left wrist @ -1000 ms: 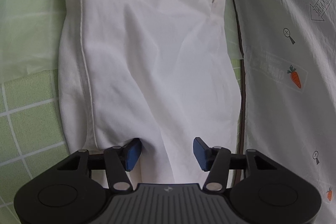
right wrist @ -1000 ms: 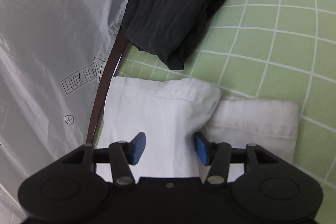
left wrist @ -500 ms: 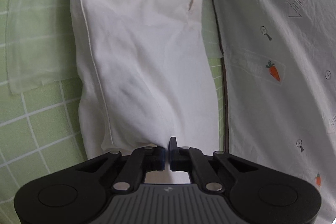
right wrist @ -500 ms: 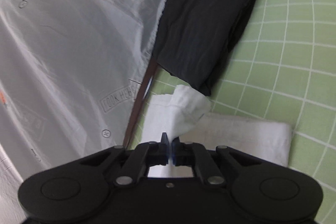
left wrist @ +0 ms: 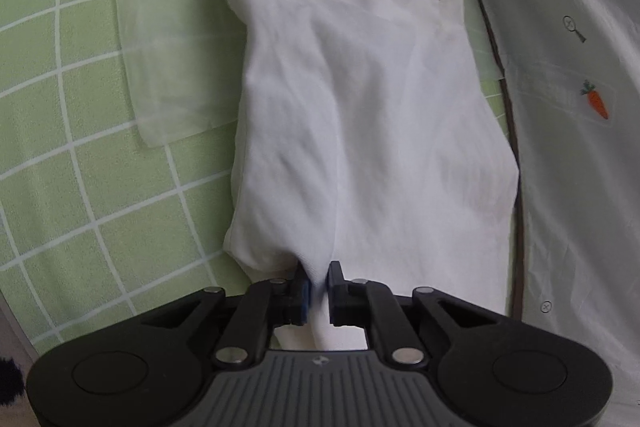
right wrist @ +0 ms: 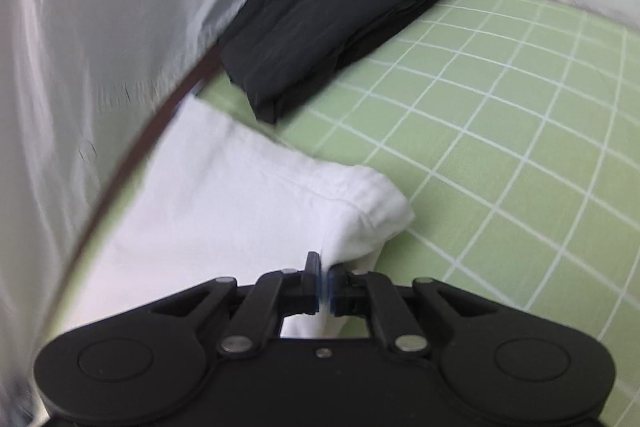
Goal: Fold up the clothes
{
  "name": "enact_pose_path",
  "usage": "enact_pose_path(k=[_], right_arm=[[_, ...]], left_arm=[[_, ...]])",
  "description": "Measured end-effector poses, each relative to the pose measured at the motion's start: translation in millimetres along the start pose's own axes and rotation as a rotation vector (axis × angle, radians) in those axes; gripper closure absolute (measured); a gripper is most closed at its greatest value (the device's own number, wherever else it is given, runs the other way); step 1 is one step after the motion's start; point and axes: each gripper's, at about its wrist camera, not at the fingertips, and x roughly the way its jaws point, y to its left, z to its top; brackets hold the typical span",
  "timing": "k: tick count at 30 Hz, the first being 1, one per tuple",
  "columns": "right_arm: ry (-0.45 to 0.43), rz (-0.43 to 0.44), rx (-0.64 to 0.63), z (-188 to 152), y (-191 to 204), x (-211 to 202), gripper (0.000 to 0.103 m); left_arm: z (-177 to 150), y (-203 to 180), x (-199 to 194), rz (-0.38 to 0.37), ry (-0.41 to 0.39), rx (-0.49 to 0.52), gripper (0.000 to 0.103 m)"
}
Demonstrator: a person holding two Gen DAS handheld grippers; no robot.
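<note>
A white garment (left wrist: pixel 360 99) lies lengthwise on the green checked sheet (left wrist: pixel 100 187). My left gripper (left wrist: pixel 318 287) is shut on the garment's near end, with cloth pinched between the blue pads. In the right wrist view the white garment (right wrist: pixel 224 203) shows a hemmed end folded over itself. My right gripper (right wrist: pixel 325 287) is shut on that end, near its right corner, and the cloth is lifted a little off the sheet.
A grey cloth printed with carrots (left wrist: pixel 580 107) lies along the garment's right side; it also shows in the right wrist view (right wrist: pixel 100 27). A folded black garment (right wrist: pixel 332 27) lies further back by the white wall. A thin translucent sheet (left wrist: pixel 172 47) lies left of the garment.
Both grippers went from open to shut on the white garment's ends. Both have since lifted and shifted with the cloth; the right view has swung towards the wall and is blurred by motion.
</note>
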Motion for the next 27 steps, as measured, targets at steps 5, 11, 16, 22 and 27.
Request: enact_pose_path(k=[5,11,16,22,27], right_arm=[[-0.007,-0.085,-0.155,-7.9,18.3,-8.7,0.046],[0.022,-0.148,-0.328,-45.5,36.0,-21.2,0.017],[0.047,-0.171,-0.401,-78.5,48.9,-33.7,0.008],[0.076,-0.200,-0.488,-118.2,64.3,-48.7,0.001],[0.042,-0.238,-0.468,-141.3,90.6,-61.4,0.001]], left_arm=[[-1.3,0.8,3.0,0.005,0.010,0.024,0.070],[-6.8,3.9,-2.9,-0.013,0.015,0.085,0.060],[-15.4,5.7,-24.4,0.052,0.014,0.248,0.048],[-1.8,0.1,-75.9,0.020,-0.112,0.420,0.032],[39.2,13.8,-90.2,0.038,-0.126,0.410,0.031]])
